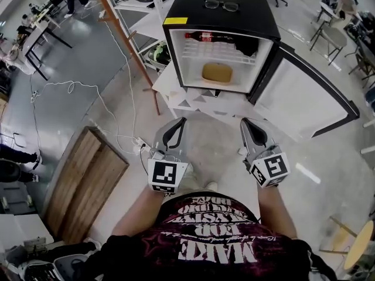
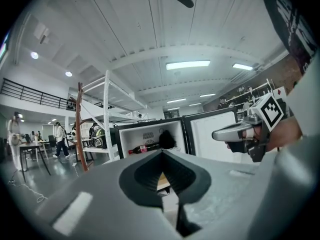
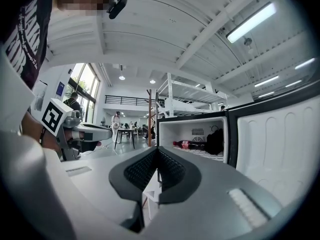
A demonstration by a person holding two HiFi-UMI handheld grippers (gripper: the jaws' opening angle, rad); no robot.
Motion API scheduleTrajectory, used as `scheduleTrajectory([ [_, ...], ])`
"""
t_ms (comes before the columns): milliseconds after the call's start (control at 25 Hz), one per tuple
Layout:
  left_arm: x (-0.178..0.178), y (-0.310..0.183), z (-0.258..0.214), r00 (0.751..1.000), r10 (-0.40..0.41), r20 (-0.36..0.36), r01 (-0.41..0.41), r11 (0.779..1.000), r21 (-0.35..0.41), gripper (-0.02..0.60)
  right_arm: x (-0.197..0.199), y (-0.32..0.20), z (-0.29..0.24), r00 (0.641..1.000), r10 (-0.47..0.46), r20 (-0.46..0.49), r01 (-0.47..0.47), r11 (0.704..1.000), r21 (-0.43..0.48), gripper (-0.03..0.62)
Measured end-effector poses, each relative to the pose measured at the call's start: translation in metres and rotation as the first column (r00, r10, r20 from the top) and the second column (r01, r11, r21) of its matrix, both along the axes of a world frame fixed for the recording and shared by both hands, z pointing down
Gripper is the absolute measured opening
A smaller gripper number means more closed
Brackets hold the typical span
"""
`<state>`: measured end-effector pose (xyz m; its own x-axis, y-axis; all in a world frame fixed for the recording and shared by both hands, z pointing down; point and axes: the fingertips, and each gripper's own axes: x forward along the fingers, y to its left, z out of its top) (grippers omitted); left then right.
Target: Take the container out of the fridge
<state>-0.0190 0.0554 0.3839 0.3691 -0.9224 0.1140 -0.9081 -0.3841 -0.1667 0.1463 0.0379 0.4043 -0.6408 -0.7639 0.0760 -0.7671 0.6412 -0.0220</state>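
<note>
container [image 1: 217, 73]: tan, on fridge [image 1: 246, 19] floor, centre, under wire shelf [image 1: 217, 54] | bottle [image 1: 210, 37]: lying along shelf back edge; dark obj [image 1: 247, 44] at shelf R corner | door [image 1: 304, 98]: open to R | L gripper [image 1: 177, 123]: jaws together, nothing held, short of fridge front | R gripper [image 1: 248, 123]: same, apart from L | glasses [image 1: 221, 5]: on fridge top, near back edge

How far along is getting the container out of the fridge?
Done: the fridge door stands open. In hand: nothing; the left tongs and right tongs are both shut and empty, held short of the fridge. Left: the whole pickup. The container sits low inside, below the shelf with the cola bottle, so reach in, grip it and bring it out.
</note>
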Motion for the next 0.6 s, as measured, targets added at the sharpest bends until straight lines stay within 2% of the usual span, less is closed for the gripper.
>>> scheduleTrajectory([
  [160,-0.012,-0.007,0.004,1.0,-0.009,-0.02,0.008,1.0,-0.027,0.002,-0.012,-0.003,0.002,1.0,-0.008,-0.01,0.008,1.0,-0.006,0.023],
  [240,-0.013,-0.012,-0.001,1.0,0.003,-0.029,-0.003,1.0,-0.012,0.002,-0.014,-0.005,0.001,1.0,-0.005,-0.019,0.005,1.0,-0.002,0.023],
  [600,-0.012,-0.035,0.008,0.997,0.037,-0.063,-0.039,0.998,-0.042,0.002,-0.01,-0.019,0.007,0.998,0.049,-0.031,-0.049,0.999,-0.02,0.023],
])
